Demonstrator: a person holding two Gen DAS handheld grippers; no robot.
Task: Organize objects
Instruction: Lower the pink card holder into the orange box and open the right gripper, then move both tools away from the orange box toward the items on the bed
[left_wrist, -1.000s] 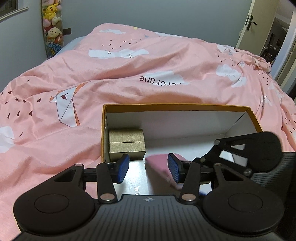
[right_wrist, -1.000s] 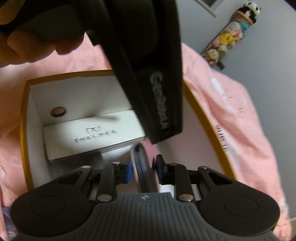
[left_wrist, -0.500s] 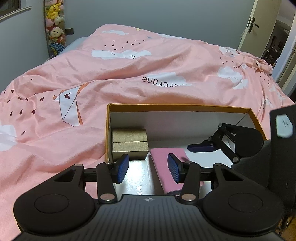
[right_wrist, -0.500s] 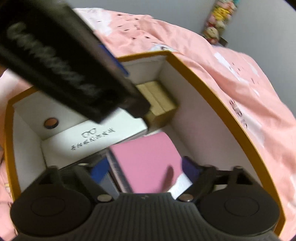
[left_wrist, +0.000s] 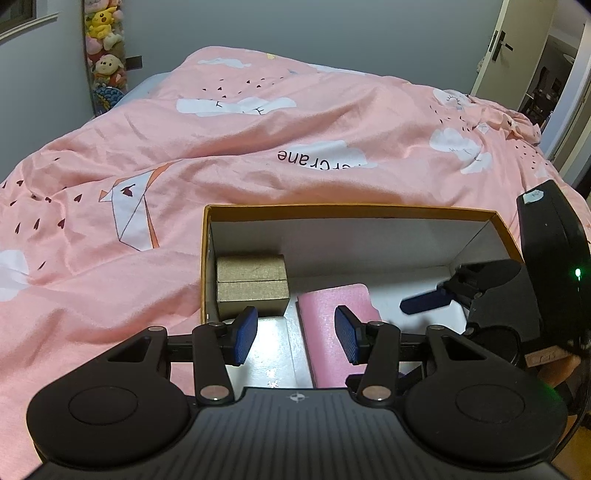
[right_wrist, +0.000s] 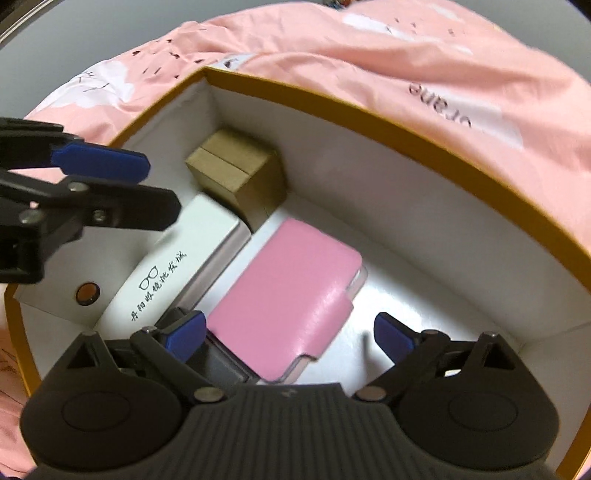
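Right wrist view: right hand-held gripper (right_wrist: 288, 332) has just been opening, jaws released astride the pink wallet (right_wrist: 284, 299) lying flat mid-box (right_wrist: 406, 122), cube (right_wrist: 236, 173) at 11 o'clock. Withdrawing could snag the wallet. Left hand-held gripper (left_wrist: 291, 334) gapes empty. Wallet's near end is hidden.

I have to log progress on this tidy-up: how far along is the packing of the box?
Looks done: the brown carton, the white glasses box and the pink case lie inside the orange box. In hand: nothing; the right gripper has just been opening, its pads clear of the case, and the left gripper is open and empty. Left: no loose items show on the bedspread.
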